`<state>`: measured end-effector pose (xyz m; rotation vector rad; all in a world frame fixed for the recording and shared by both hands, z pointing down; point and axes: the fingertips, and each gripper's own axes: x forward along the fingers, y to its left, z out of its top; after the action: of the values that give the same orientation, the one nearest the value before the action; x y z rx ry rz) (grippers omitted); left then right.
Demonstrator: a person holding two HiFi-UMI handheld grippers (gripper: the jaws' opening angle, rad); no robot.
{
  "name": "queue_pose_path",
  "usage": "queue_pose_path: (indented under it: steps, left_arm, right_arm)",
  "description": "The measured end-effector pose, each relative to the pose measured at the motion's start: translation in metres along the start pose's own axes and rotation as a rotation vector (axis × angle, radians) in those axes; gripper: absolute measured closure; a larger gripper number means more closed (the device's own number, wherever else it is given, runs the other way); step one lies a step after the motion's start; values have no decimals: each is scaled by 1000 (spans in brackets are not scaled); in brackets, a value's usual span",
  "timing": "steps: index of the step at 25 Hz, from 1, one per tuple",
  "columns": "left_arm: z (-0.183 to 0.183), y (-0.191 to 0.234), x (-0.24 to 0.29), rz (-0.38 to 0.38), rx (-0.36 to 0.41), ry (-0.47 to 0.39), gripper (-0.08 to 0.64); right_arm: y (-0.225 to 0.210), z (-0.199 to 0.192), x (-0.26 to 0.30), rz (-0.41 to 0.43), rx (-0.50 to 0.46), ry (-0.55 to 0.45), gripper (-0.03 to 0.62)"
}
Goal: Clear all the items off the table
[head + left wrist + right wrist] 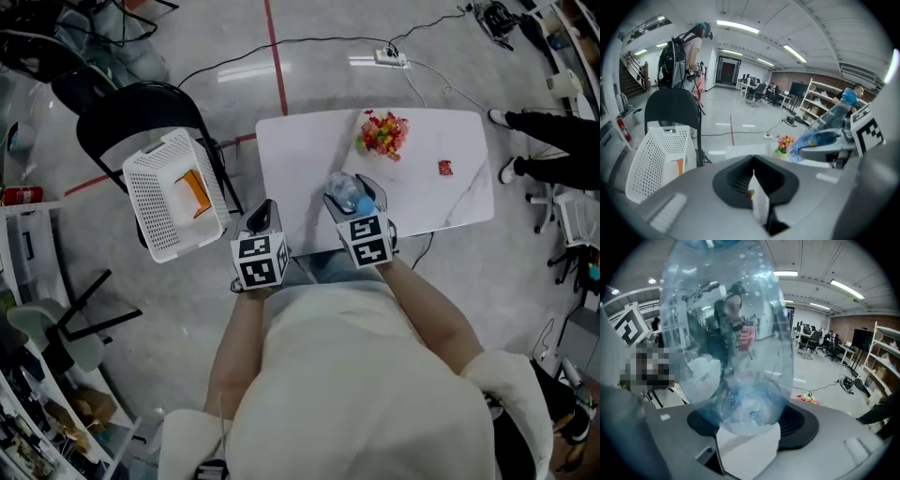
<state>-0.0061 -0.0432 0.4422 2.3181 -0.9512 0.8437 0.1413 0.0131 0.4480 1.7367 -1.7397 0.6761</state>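
Gripping a clear plastic bottle (731, 348) near its base, right gripper (751, 423) jaws part-wide; likely light, thin-walled, slippery, easily crushed. Left gripper (753, 173) jaws together. Bottle hangs over the bench (309, 150), lower edge, frame centre; basket (150, 202) at left

Cream top (356, 394); grey left gripper (265, 211) & right gripper (347, 191) w/ b&w marker cubes (260, 260) (one each).

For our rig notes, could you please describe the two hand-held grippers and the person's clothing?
The left hand-held gripper and right hand-held gripper each have a grey body, black ribbed pads and a white cube of black square markers. The person wears a cream top.
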Motion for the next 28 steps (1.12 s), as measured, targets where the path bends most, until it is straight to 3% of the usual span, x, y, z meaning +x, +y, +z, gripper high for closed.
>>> queue_pose_path:
  steps: [28]
  left_arm:
    - [-27, 163, -89, 244, -202, -65, 551]
  right_arm:
    - [178, 90, 64, 261, -226, -44, 262]
